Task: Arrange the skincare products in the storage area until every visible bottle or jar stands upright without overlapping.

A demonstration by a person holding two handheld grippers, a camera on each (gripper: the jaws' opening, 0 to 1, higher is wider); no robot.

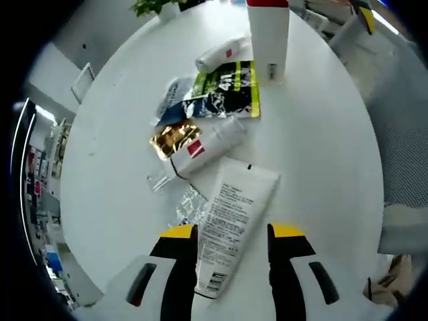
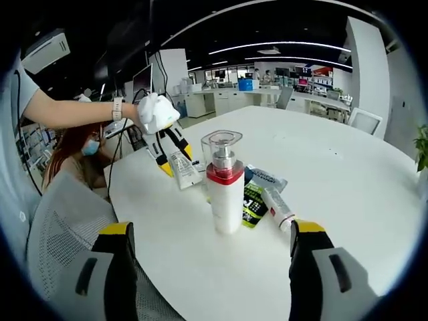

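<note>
Straddling the big white tube point(image 1: 234, 221) rn w/ the left gripper point(image 1: 233, 237), jaws spread either side of it near the crimped end, not squeezing yet afaict. The tube lies flat on the white table point(image 1: 321, 147), just below a smaller red-label tube point(image 1: 207, 144), some sachets point(image 1: 217, 93) and a gold packet point(image 1: 172, 137). Right gripper point(image 2: 210, 234) is wide open too, holding nothing, hovering in front of the pump bottle point(image 2: 224, 184), which already stands upright.

Handling guess: the tube's soft plastic, light, prob a bit slick, and it'll squish if pinched mid-body. I'd grab closer to the cap shoulder where it's stiffer, then stand it cap-down, well apart from the bottle.
</note>
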